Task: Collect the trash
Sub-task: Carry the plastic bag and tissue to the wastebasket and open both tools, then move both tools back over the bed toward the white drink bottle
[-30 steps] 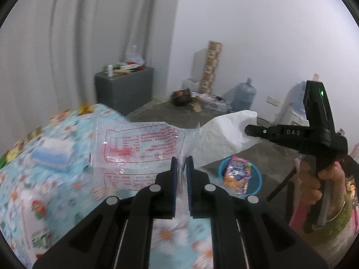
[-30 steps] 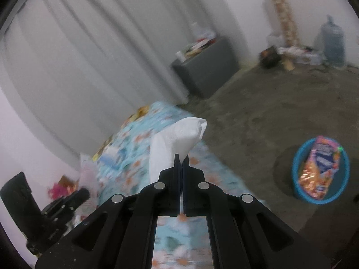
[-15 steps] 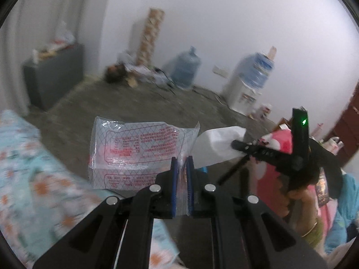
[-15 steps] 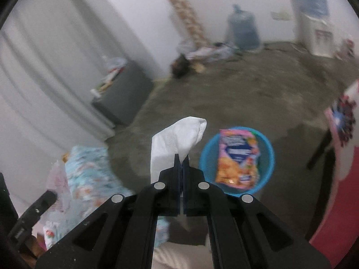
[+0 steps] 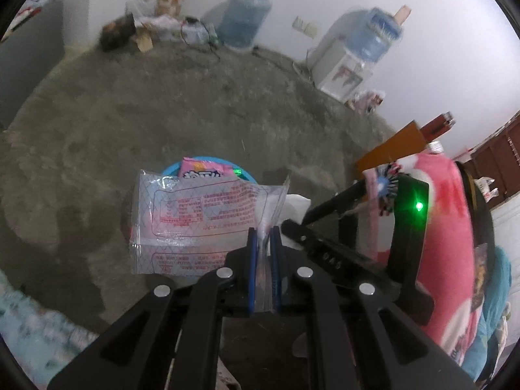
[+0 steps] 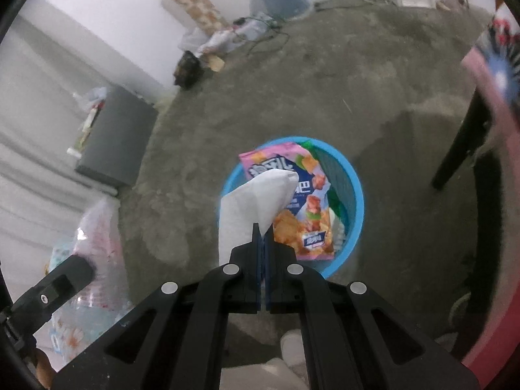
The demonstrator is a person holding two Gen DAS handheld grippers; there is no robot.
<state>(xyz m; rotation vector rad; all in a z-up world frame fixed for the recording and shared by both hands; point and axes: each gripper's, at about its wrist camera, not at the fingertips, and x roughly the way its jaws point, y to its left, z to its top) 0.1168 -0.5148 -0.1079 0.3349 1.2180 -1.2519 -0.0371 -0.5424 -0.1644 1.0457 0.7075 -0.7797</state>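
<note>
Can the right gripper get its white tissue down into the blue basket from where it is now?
Probably yes. The right gripper, shut on the crumpled white tissue, hangs over the round blue plastic basket; only a pink snack bag lies inside, and nothing sits between them.

Clear wrapper (image 5: 201, 217): transparent with red print and a fine diamond grid. Tissue (image 6: 256, 201): plain white. Basket (image 6: 352, 195): bright blue, containing a pink-and-orange snack bag (image 6: 305, 208) with blue lettering.
</note>
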